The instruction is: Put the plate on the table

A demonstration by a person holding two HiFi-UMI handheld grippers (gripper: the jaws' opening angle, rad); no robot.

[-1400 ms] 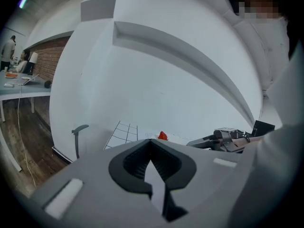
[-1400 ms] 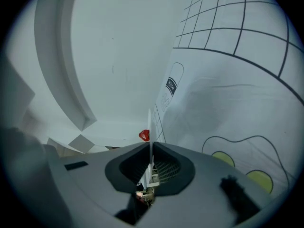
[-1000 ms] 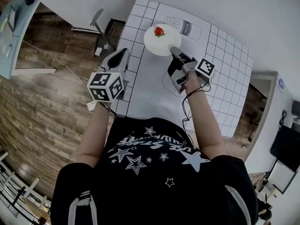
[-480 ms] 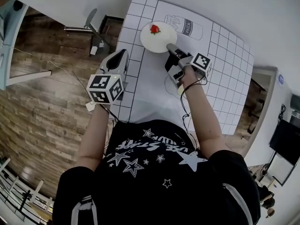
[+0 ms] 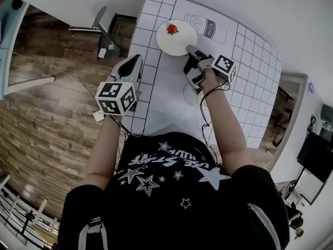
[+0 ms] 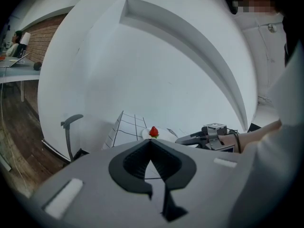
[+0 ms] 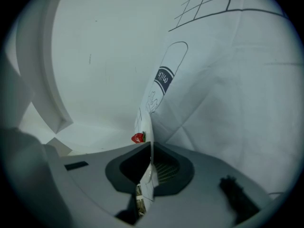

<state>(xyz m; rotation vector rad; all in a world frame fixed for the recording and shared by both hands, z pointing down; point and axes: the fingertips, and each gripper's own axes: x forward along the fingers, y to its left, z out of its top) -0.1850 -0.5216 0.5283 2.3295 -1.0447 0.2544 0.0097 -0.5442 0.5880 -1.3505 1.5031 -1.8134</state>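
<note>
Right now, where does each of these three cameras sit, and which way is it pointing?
Head view: on the person's head, facing steeply down at the table, plate and strawberry; shows shirt, left arm, right arm, left hand-held gripper, right hand-held gripper.
Left gripper view: rides the left hand-held gripper, facing along its shut, empty jaws toward the plate; shows the right arm.
Right gripper view: rides the right hand-held gripper, facing along jaws clamped on the plate's rim; no body shows.
Shared: both gripper views catch the strawberry.

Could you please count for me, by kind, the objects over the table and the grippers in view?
Plate: 1
Strawberry: 1
Grippers: 2, the left gripper and the right gripper
Total: 4
</note>
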